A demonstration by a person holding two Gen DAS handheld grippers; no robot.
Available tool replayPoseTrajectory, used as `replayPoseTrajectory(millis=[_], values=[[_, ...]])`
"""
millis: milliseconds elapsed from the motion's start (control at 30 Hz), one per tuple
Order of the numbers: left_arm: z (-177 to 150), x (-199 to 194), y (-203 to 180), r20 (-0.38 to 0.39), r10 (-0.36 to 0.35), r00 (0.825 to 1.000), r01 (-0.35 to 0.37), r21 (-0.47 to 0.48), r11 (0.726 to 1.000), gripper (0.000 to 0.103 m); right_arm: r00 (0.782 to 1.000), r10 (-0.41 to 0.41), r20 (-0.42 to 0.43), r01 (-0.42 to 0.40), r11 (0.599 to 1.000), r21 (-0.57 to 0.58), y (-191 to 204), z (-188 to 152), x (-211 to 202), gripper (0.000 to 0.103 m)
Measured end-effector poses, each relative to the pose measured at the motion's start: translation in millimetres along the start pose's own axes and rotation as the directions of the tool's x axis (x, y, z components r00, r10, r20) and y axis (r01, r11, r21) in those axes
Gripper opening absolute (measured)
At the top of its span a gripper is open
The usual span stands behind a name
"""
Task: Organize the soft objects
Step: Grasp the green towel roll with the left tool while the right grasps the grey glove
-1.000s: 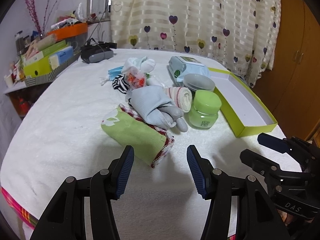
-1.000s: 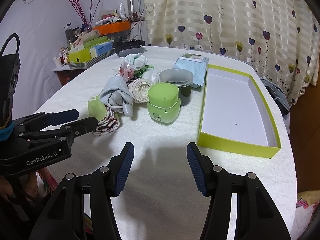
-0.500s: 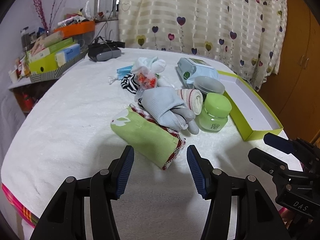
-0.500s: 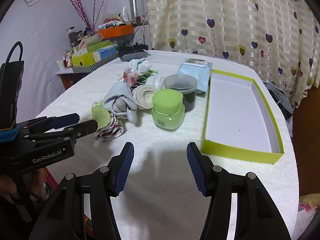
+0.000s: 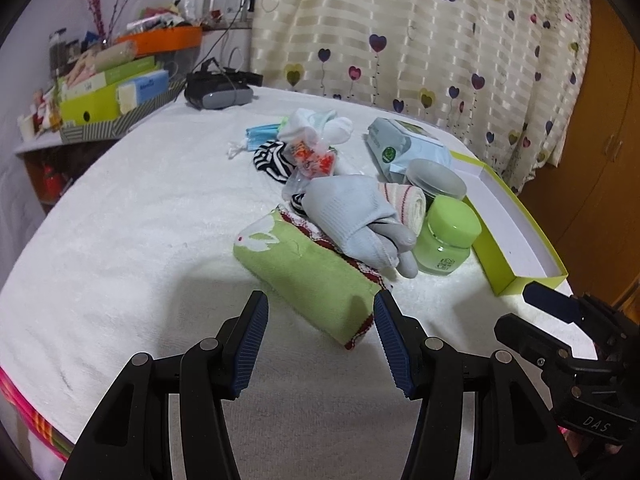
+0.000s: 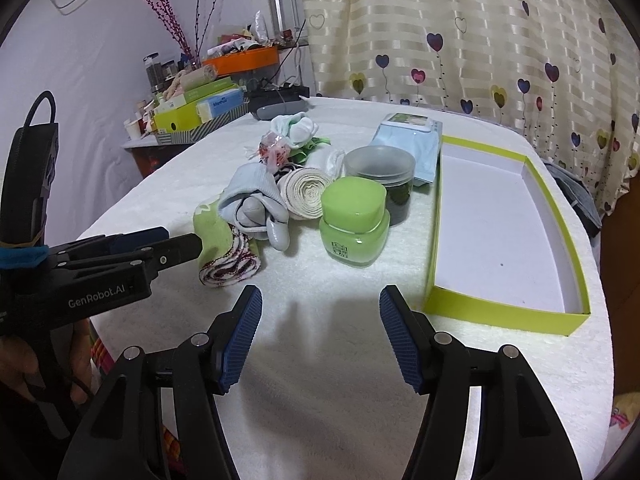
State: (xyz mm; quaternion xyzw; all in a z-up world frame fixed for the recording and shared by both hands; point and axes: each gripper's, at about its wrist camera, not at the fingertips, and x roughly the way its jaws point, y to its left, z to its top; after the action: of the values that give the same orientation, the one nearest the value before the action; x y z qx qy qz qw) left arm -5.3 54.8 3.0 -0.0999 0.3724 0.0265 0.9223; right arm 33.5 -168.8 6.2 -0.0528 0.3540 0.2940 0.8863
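Observation:
A rolled green cloth with a white rabbit (image 5: 304, 276) lies on the white-covered table, also in the right wrist view (image 6: 218, 240). A grey glove (image 5: 356, 216) lies on its far end. Behind are a rolled striped cloth (image 5: 404, 200), striped and white socks (image 5: 316, 128) and a small candy bag (image 5: 312, 156). My left gripper (image 5: 320, 336) is open, its tips on either side of the green cloth's near end. My right gripper (image 6: 320, 332) is open and empty over bare table, in front of a green jar (image 6: 354, 228). An empty green-rimmed box (image 6: 500, 216) lies at the right.
A grey-lidded jar (image 6: 380, 172) and a wipes pack (image 6: 412, 140) stand behind the green jar. A dark headset (image 5: 218, 90) lies at the far table edge. A cluttered shelf with boxes (image 5: 108, 92) stands at the left. A heart-patterned curtain hangs behind.
My left gripper has moved forward to the green cloth, which now lies between its tips. My right gripper has drawn back a little and turned slightly; the objects look farther away.

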Motion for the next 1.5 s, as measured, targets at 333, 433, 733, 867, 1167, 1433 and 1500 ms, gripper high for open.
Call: replayPoseTrajectory(millis=[333,433,733,867,1167,1433,1500], values=[[1.6,21.4,11.0,-0.042,-0.05,0.998,0.046,-0.104,0.994,0.056,1.0,0.006,-0.009,-0.006,1.0,0.004,-4.6,3.0,8.2,0.062],[1.2,30.4,15.2,-0.057,-0.062,0.996,0.054,-0.137,0.989,0.057,1.0,0.008,-0.016,-0.008,1.0,0.007,-6.8,3.1,11.8,0.062],[1.9,49.2,25.0,-0.056,-0.114,0.992,0.099,-0.22,0.971,0.058,0.999,0.02,-0.026,-0.02,1.0,0.01,-8.9,5.5,19.3,0.062],[3.3,50.2,25.7,-0.047,-0.115,0.992,0.104,-0.204,0.973,0.042,0.999,0.027,-0.021,-0.027,1.0,0.009,-6.7,8.1,20.5,0.062],[3.2,40.2,35.7,-0.022,-0.114,0.993,0.109,-0.177,0.978,0.019,0.998,0.06,-0.009,-0.06,0.998,-0.004,10.8,17.7,24.9,0.062],[5.5,18.6,56.3,0.023,-0.068,0.997,0.071,-0.174,0.982,0.018,0.994,0.108,0.007,-0.107,0.993,-0.047,38.5,33.7,35.0,0.062],[5.4,14.8,63.5,0.03,-0.049,0.998,0.053,-0.175,0.983,0.018,0.992,0.123,0.008,-0.122,0.991,-0.062,47.3,37.9,40.7,0.062]])
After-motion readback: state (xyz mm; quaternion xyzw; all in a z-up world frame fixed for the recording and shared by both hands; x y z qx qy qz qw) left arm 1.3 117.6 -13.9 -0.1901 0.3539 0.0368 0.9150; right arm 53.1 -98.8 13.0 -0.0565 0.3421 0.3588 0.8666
